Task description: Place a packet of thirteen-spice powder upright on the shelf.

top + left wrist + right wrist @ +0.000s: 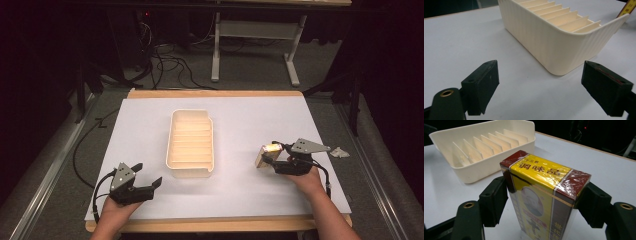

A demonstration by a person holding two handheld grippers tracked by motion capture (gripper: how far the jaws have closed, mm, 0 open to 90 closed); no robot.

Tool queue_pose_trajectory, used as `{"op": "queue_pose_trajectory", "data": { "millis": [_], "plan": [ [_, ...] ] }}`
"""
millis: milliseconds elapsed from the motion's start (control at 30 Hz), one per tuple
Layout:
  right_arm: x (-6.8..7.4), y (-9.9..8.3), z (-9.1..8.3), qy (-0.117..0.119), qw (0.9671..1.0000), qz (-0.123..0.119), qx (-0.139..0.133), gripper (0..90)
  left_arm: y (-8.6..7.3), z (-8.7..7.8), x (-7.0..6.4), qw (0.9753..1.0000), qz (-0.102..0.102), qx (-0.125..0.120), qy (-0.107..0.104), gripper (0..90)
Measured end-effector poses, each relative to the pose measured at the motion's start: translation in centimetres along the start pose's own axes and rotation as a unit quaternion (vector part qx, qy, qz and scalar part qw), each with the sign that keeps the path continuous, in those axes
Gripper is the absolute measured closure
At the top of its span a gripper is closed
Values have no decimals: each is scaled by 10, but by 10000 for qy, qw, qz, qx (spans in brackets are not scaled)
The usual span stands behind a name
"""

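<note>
Right gripper (541, 202), jaws clamped on a yellow-and-maroon box (544, 195) right of the slotted cream tray (191, 142); left gripper (134, 184) spread and idle; tray vacant, so placement apparently remains undone.

The cream tray (190, 171) looks like matt plastic, its outer wall finely ribbed and its inner dividers smooth. The box (541, 195) is printed card under glossy, crinkled clear film that catches the light. Both grippers' jaws look like dull black plastic with faint scuffs, brass-coloured inserts set in their arms. The table (250, 200) wears a smooth, matt white sheet over a pale wood edge.
</note>
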State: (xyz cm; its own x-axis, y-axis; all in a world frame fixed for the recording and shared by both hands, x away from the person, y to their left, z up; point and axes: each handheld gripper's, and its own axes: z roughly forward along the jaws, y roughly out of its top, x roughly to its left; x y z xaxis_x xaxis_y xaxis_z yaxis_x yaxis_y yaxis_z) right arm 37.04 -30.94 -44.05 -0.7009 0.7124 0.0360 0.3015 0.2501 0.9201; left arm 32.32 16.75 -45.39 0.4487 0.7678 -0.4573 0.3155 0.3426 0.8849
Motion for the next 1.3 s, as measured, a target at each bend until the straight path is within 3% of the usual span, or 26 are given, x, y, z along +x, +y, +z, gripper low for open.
{"op": "queue_pose_trajectory", "data": {
  "millis": [300,867,1300],
  "plan": [
    [0,-3,-1,116,9998,180,18,289,-1,0,-1,10000,22,47,-24,153],
    [-3,-3,-1,259,9994,219,-79,249,-2,1,-1,9999,25,124,-66,153],
    [-7,-6,-2,299,9991,272,-118,287,-2,1,-1,9999,-7,132,-74,153]
  ]
}}
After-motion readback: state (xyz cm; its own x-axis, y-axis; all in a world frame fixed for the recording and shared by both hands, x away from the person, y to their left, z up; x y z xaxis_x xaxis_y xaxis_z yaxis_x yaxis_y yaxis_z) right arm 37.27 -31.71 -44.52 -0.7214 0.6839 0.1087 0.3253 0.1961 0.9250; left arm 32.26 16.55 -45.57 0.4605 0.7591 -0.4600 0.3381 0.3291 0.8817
